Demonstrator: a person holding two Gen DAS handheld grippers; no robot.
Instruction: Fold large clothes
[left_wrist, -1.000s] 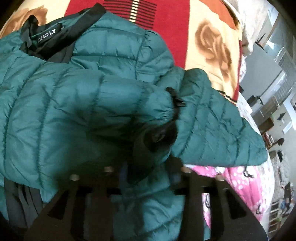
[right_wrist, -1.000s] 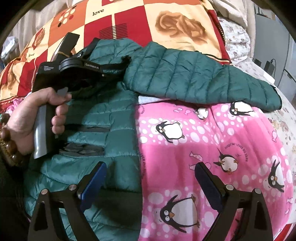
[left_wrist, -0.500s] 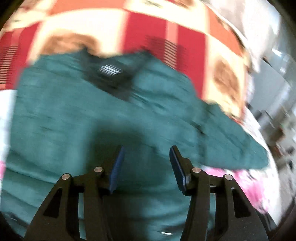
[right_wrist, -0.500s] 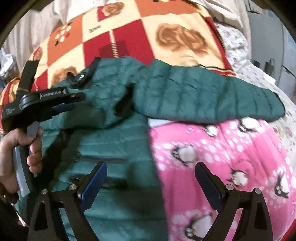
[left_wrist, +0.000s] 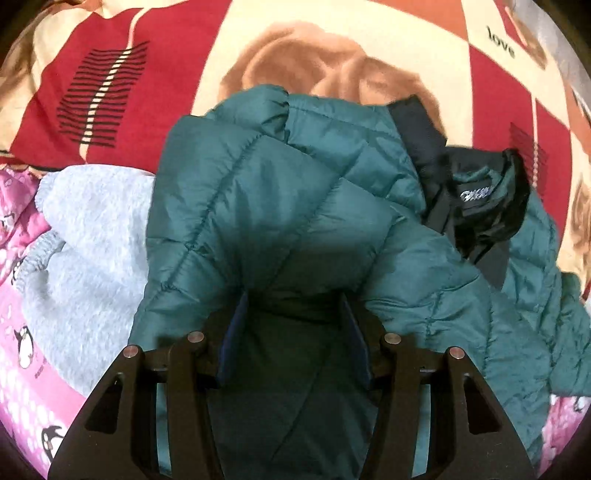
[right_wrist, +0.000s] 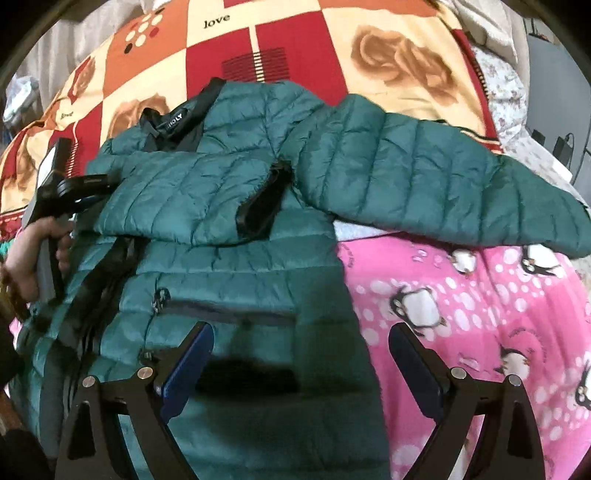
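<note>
on bed: teal jacket, one sleeve folded across chest for compactness; left tool clamps shoulder fabric; right tool spread, empty.

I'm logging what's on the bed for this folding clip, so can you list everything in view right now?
puffer jacket: 1, teal green with black lining, on the bed; one sleeve folded across the chest, the other stretched out to the side
rose-patterned blanket: 1, red, orange and cream, beyond the jacket
penguin blanket: 1, pink with white dots, under the jacket's lower part
fleecy fabric: 1, pale grey, beside the jacket
left gripper: 1, black with blue pads, jacket fabric between its jaws
right gripper: 1, black with blue pads, open above the jacket hem
left hand: 1, gripping the left gripper's handle
</note>
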